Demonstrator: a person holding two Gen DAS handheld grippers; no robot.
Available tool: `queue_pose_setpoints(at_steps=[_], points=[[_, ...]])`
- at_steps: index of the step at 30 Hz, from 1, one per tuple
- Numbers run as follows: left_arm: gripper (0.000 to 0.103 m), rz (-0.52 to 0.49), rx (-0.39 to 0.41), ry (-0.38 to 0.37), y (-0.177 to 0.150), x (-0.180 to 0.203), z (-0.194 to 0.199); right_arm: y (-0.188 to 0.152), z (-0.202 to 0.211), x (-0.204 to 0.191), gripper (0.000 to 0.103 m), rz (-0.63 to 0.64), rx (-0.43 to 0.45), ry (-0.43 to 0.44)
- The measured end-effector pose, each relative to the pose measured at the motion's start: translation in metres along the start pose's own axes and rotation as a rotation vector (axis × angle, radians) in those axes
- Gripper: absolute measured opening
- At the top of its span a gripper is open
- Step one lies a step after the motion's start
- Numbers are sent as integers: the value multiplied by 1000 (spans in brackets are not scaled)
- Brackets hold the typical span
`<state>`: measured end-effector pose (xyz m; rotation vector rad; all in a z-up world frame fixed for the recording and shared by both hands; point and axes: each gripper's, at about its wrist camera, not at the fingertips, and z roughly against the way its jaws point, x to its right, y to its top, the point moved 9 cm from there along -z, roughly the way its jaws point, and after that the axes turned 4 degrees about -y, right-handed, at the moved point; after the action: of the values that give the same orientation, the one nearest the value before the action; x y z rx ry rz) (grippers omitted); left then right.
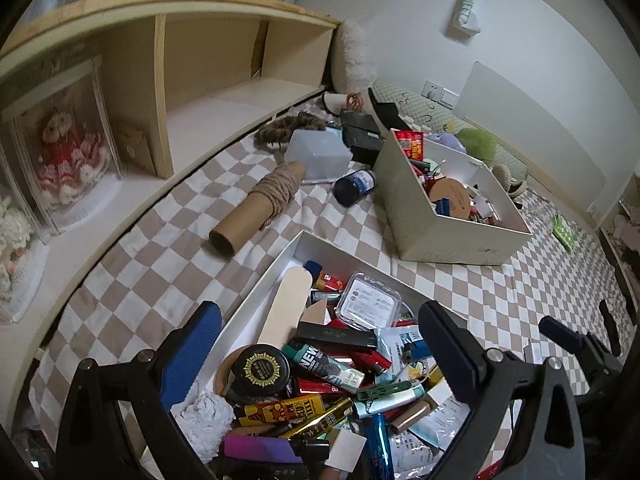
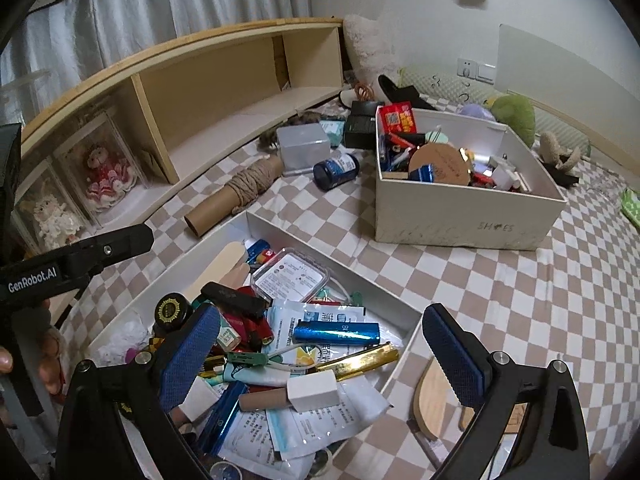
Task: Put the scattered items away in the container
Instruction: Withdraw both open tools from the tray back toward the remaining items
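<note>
Both grippers are seen poised above the shallow white tray (image 1: 296, 246), which lies on the checkered bedspread (image 1: 160, 264) and is heaped with small clutter. The left gripper (image 1: 320, 344) is held over the tray's near end with its blue-padded fingers (image 1: 192, 356) spread wide and nothing pinched between them; below them a round black tin with a gold seal (image 1: 262, 368), a yellow lighter (image 1: 286, 408), a green clip (image 1: 382, 392) and a long pale wooden stick (image 1: 286, 308) are visible in the pile. The right gripper (image 2: 320, 352) is likewise held with fingers (image 2: 452, 356) spread apart and empty, above a shiny blue tube (image 2: 336, 333), a gold bar (image 2: 360, 360), a white block (image 2: 314, 392) and paper sachets. A wooden board (image 2: 434, 400) is seen on the bedspread just outside the tray's right wall. Further back, the white shoebox (image 2: 460, 216) stands on the bed, filled with mixed items, a round cork coaster (image 2: 442, 166) on top. Scattered between tray and shelf, a cardboard tube wound with twine (image 1: 260, 208), a dark blue bottle on its side (image 1: 354, 186) and a frosted plastic box (image 1: 318, 150) are left lying on the bedspread. A wooden shelf (image 1: 168, 92) runs along the bed's far edge, with dolls in clear cases (image 1: 66, 148) at its left end.
</note>
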<state>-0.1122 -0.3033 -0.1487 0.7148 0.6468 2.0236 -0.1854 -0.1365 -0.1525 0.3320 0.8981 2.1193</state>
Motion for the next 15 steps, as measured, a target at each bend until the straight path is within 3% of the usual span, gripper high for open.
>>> queue_pose_setpoints(at_steps=[15], points=[[100,-62,70,-41,5,36,37,7,50,25,101,-20,85,-45]])
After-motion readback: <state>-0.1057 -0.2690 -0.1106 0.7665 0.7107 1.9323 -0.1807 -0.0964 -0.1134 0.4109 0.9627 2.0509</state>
